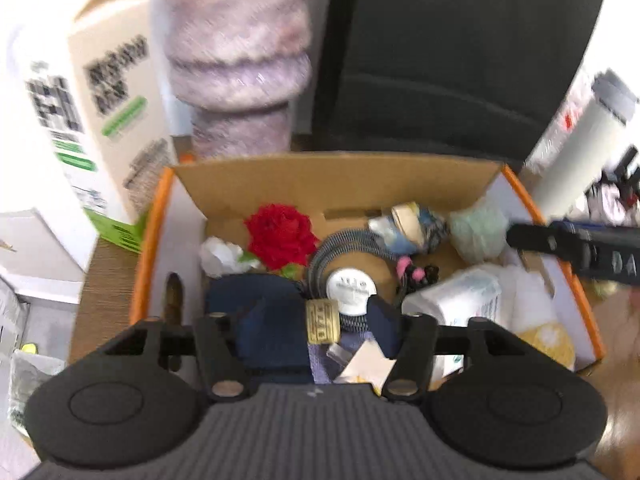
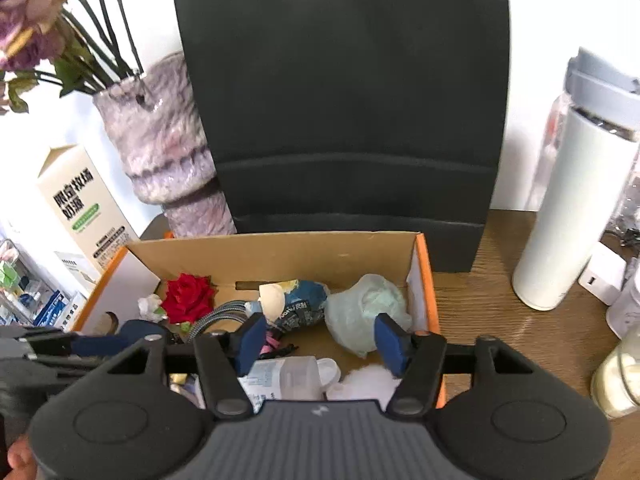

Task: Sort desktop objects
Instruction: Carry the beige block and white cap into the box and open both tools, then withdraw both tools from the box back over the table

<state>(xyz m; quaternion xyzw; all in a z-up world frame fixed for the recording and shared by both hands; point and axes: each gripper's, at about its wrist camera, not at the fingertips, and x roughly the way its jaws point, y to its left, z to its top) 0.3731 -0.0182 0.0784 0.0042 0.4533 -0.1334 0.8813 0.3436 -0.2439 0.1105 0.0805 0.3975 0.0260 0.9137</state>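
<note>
box: open cardboard, on counter, right under both grippers, long axis left-right
bag: pale plastic, far right in box, just beyond right gripper; nearer arm, I judge
right gripper: open, empty
left gripper: open, empty, over near-left clutter by rose

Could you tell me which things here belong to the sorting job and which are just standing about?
Job: cardboard box, red rose, braided cable, pale green bag, left gripper and right gripper, both open.

Standing about: black paper bag, vase, milk carton, white flask.
</note>
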